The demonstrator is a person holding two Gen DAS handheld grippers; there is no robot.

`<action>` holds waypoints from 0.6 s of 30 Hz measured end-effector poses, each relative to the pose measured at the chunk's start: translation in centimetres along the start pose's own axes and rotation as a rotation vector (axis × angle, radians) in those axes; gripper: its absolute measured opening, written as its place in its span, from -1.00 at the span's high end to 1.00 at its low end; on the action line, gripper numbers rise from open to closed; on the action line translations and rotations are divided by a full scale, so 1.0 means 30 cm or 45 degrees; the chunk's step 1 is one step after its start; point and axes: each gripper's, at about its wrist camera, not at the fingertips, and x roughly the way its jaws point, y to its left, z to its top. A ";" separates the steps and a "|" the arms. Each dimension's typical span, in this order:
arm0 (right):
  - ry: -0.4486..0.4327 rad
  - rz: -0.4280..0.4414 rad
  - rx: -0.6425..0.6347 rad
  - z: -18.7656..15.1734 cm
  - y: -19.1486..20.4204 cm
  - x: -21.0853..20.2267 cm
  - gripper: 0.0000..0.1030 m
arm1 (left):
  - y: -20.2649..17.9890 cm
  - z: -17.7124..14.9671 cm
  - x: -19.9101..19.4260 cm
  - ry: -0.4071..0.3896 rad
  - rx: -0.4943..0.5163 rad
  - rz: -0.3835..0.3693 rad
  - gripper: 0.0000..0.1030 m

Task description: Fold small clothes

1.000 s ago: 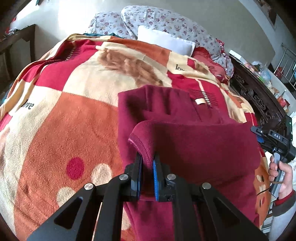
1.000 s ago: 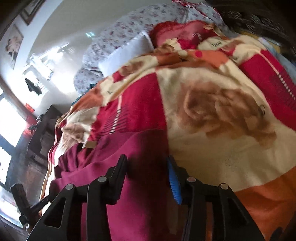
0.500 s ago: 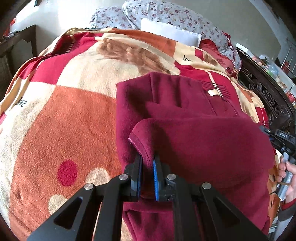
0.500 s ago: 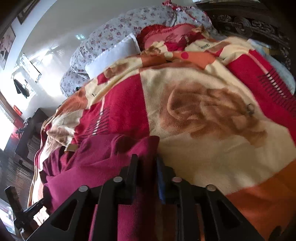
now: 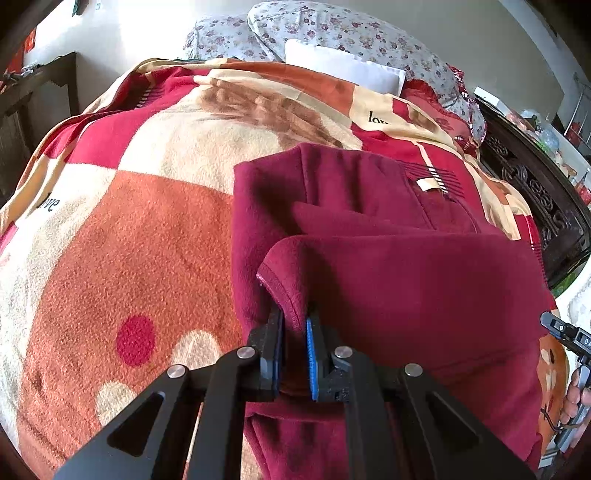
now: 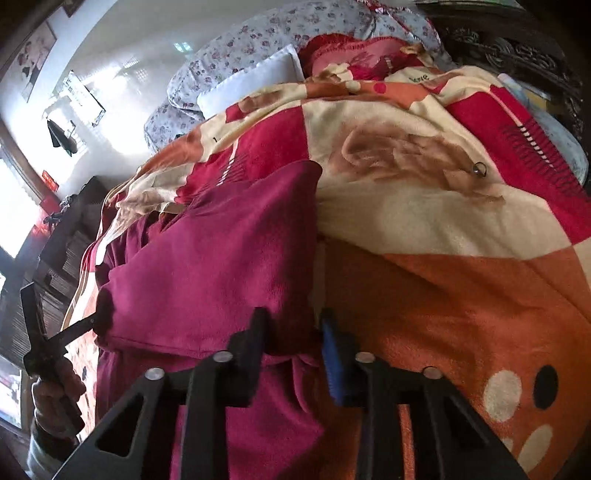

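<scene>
A maroon fleece garment [image 5: 406, 288] lies partly folded on a red, orange and cream blanket [image 5: 129, 240]. My left gripper [image 5: 294, 317] is shut on the hemmed left corner of its upper layer. In the right wrist view the same garment [image 6: 221, 258] stretches leftward from my right gripper [image 6: 293, 325]. Its jaws are closing, and the layer's right edge is bunched between the pads. The upper layer hangs taut between the two grippers. A hand [image 6: 51, 398] holds the left tool at the far left. The right tool's body [image 5: 569, 336] shows at the right edge.
A white pillow [image 5: 343, 70] and floral bedding [image 5: 332, 29] lie at the head of the bed. Dark carved wood [image 5: 535, 192] runs along the right side, with dark furniture [image 5: 37, 85] at the left. A small metal ring [image 6: 479, 170] rests on the blanket [image 6: 461, 295].
My right gripper's jaws came in from wide apart onto the garment's right edge, and it shifted along the bed with the cloth. The left gripper kept its grip and barely moved.
</scene>
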 end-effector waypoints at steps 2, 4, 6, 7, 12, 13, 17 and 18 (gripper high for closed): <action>0.019 -0.017 0.011 -0.007 -0.011 0.029 0.47 | 0.001 -0.003 0.005 -0.003 0.001 0.002 0.77; 0.017 -0.015 0.050 -0.010 -0.020 0.040 0.46 | -0.003 -0.007 0.014 -0.005 -0.004 0.008 0.76; 0.002 -0.034 0.061 -0.013 -0.011 0.010 0.37 | -0.014 -0.013 0.011 -0.022 0.010 0.034 0.72; 0.003 -0.051 0.061 -0.015 -0.002 -0.005 0.32 | -0.019 -0.016 0.006 -0.030 0.023 0.047 0.71; 0.019 -0.056 -0.082 -0.077 0.105 -0.104 0.15 | -0.034 -0.044 -0.073 -0.067 0.075 0.083 0.49; 0.024 -0.057 -0.099 -0.087 0.120 -0.112 0.05 | -0.033 -0.048 -0.083 -0.070 0.071 0.077 0.43; 0.069 -0.024 -0.166 -0.152 0.173 -0.137 0.03 | -0.036 -0.098 -0.160 -0.073 0.039 0.022 0.14; 0.085 -0.016 -0.173 -0.167 0.179 -0.137 0.03 | -0.040 -0.118 -0.179 -0.073 0.043 0.014 0.09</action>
